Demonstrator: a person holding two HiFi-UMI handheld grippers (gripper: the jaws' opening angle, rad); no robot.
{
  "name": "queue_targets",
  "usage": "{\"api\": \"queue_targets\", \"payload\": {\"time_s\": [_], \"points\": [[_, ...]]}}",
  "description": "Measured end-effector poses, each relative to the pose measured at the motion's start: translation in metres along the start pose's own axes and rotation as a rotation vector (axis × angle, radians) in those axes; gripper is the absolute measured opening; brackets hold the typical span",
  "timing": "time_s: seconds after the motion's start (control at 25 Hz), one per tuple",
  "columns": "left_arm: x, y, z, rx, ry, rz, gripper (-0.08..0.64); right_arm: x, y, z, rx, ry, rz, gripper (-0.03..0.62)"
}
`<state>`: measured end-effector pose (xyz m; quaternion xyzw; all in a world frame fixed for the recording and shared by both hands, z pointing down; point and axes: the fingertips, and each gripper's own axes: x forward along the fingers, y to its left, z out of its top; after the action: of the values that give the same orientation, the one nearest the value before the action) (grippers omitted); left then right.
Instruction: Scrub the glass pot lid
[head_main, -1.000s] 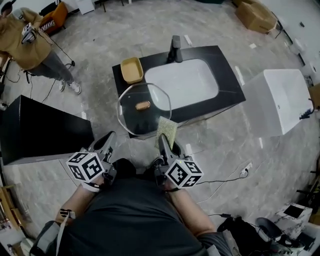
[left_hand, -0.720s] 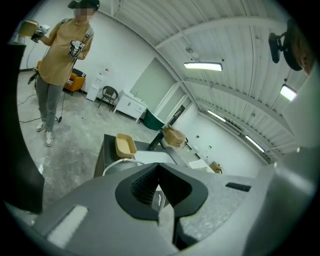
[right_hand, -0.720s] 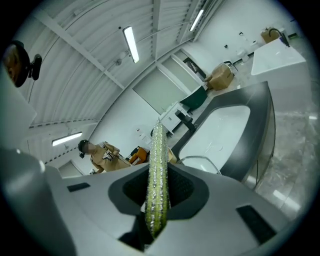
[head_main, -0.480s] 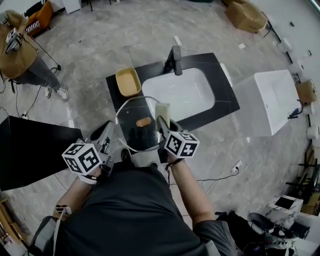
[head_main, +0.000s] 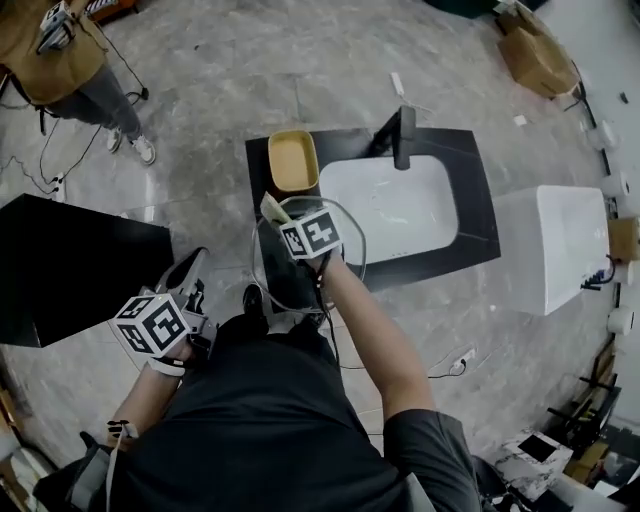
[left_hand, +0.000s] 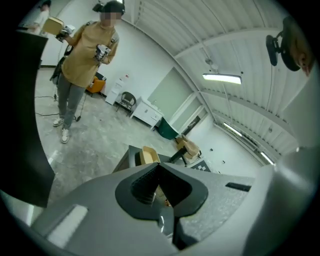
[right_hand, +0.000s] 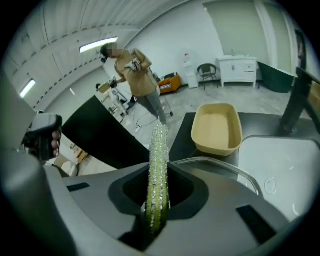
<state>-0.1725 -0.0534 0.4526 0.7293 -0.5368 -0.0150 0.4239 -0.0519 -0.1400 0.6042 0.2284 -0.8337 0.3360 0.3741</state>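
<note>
Right claw (right_hand: 158, 202) on nubbly green sponge (right_hand: 159, 155) over glass lid (right_hand: 220, 169)

We count two grippers, left gripper (left_hand: 159, 167) and right gripper (right_hand: 159, 169). One lid (head_main: 272, 275), one sponge (right_hand: 159, 145), one tray (head_main: 292, 160), one sink (head_main: 400, 215), one faucet (head_main: 404, 132). One black cabinet (head_main: 70, 265) at left, one white tub (head_main: 555, 245) at right. One other person (head_main: 70, 60), upper left.
</note>
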Motion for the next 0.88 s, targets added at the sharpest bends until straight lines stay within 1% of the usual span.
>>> {"api": "queue_targets", "payload": {"time_s": [0.08,0.16,0.24,0.36,0.48,0.6,0.72,0.88], "points": [[-0.014,0.009,-0.002,-0.03,-0.032,0.055,0.002,0.015,-0.002,-0.006,-0.023,0.085,0.031,0.055],[-0.027,0.019,-0.005,-0.062,-0.059,0.109,0.002,0.023,-0.005,-0.01,0.006,0.119,0.076,0.055],[-0.035,0.025,-0.007,-0.08,-0.079,0.147,0.002,0.024,-0.013,-0.013,0.052,0.121,0.1,0.055],[-0.035,0.021,-0.009,-0.082,-0.085,0.164,0.002,0.019,-0.033,-0.018,0.13,0.09,0.1,0.055],[-0.023,0.008,-0.01,-0.059,-0.065,0.143,0.002,0.005,-0.054,-0.024,0.214,0.036,0.082,0.055],[-0.006,-0.013,-0.015,-0.02,-0.025,0.095,0.002,-0.014,-0.077,-0.035,0.298,-0.04,0.036,0.055],[0.011,-0.035,-0.018,0.02,0.01,0.051,0.002,-0.034,-0.102,-0.051,0.425,-0.136,-0.005,0.055],[0.032,-0.056,-0.02,0.071,0.064,-0.005,0.002,-0.059,-0.125,-0.082,0.607,-0.27,-0.045,0.055]]}}
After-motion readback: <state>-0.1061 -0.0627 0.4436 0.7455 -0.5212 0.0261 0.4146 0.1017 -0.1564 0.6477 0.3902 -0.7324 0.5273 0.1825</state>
